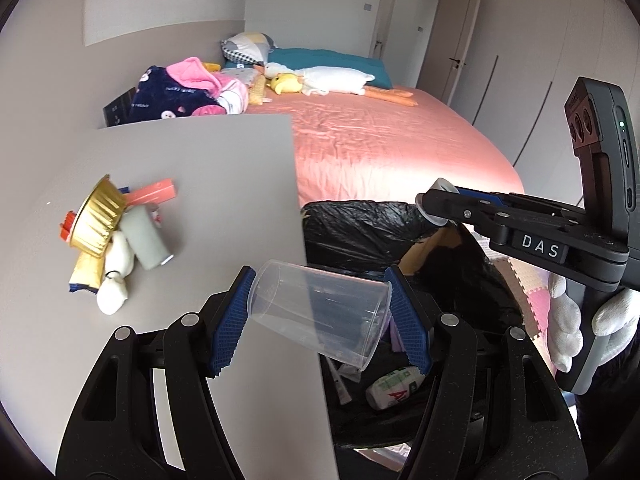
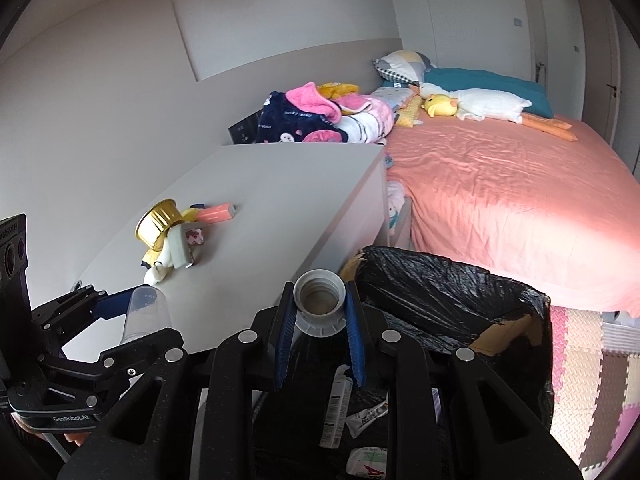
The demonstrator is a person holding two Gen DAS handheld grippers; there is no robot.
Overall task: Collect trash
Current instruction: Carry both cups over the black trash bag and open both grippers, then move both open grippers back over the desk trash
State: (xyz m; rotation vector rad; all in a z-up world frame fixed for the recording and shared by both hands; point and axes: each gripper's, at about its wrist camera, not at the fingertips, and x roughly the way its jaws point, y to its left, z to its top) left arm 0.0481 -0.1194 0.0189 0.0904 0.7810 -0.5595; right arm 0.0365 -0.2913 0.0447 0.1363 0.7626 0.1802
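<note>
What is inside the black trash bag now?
In the black trash bag lie a white tube, a torn wrapper and a white-green packet. The grippers hide the rest.

Both views look forward along their tongs, close above the bin (image 1: 360,232) beside the tabletop (image 1: 200,184), facing the bed (image 2: 500,200). They share tabletop, bin and bed; each sees the other tool.
</note>
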